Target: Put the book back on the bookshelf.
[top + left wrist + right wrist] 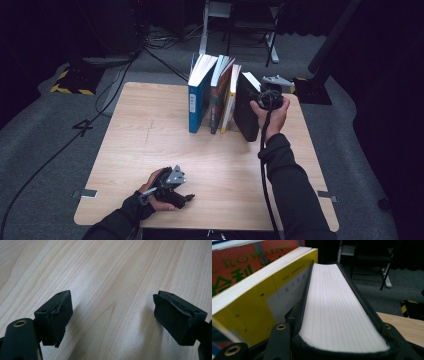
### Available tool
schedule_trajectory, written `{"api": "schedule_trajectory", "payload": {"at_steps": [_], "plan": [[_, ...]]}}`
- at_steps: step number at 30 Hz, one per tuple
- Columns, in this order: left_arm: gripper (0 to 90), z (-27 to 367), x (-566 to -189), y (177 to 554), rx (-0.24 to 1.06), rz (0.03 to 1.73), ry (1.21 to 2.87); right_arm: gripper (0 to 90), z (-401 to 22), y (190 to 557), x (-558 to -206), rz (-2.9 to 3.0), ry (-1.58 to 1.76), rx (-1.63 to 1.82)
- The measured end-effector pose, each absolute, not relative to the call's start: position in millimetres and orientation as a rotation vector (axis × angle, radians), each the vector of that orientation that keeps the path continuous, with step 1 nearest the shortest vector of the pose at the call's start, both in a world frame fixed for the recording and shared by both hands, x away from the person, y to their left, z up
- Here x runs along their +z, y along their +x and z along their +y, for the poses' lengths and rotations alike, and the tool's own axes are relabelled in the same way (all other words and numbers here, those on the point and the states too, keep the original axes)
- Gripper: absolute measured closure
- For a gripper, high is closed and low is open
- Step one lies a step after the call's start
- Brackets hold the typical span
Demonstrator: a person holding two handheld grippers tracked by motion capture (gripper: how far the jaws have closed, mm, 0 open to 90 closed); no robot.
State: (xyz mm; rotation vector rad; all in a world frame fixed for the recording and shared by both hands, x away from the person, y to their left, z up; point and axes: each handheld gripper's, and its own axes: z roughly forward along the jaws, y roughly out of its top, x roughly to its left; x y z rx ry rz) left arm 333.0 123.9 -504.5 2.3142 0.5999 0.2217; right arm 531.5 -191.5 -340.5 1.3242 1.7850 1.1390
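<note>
Currently the right gripper [261, 98] clamps the thick black-covered book [246, 107] at the right end of the upright row of books [212, 92], best kept vertical, while the left gripper [186, 198] rests wide open.

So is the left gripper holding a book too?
No, the left gripper has open jaws with nothing between them, just the bare wooden table underneath.

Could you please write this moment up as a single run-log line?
right gripper: shut on black book, at right end of upright row | yellow book: beside it | left gripper: open, empty, low over table
</note>
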Motion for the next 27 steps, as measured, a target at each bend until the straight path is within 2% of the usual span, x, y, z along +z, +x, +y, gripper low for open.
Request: {"api": "schedule_trajectory", "payload": {"at_steps": [13,27], "plan": [[15.7,123.7,-504.5,332.6,0.219,0.592,2.313,53.3,-187.5,558.1,-351.1,1.722,1.34,1.161],[15.6,123.3,-504.6,332.6,0.222,0.594,2.313,52.3,-189.3,538.5,-360.1,1.776,1.271,1.129]]}}
